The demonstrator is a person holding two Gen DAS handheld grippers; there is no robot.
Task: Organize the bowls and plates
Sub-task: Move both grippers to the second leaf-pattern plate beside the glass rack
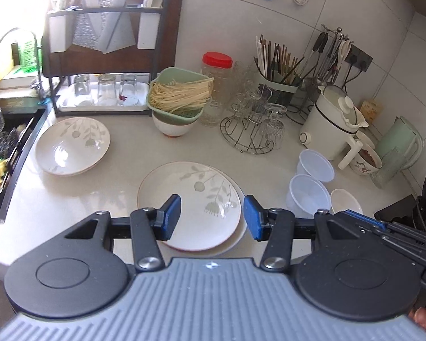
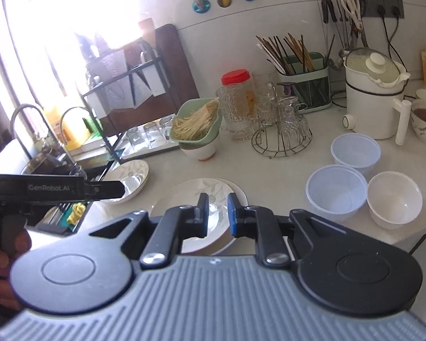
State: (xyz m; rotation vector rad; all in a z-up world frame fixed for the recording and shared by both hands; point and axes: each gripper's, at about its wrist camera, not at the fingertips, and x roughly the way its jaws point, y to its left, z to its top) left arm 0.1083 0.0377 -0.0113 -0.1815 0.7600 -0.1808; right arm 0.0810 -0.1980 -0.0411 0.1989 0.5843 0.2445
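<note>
A stack of white leaf-patterned plates (image 1: 196, 199) lies on the counter in front of me; it also shows in the right wrist view (image 2: 184, 196). A deeper leaf-patterned dish (image 1: 72, 145) sits to the left near the sink, also in the right wrist view (image 2: 130, 176). Two translucent plastic bowls (image 2: 336, 191) (image 2: 355, 152) and a small white bowl (image 2: 394, 199) stand at the right. My left gripper (image 1: 211, 217) is open above the plate stack, empty. My right gripper (image 2: 217, 214) is open with a narrow gap, hovering over the stack's near right edge, empty.
A sink (image 1: 2, 153) with a rack lies at the left. A green colander of noodles (image 1: 179, 93) on a bowl, a red-lidded jar (image 1: 217, 65), glasses on a wire rack (image 1: 252, 125), a chopstick holder (image 1: 278, 79) and a white kettle (image 1: 332, 122) line the back.
</note>
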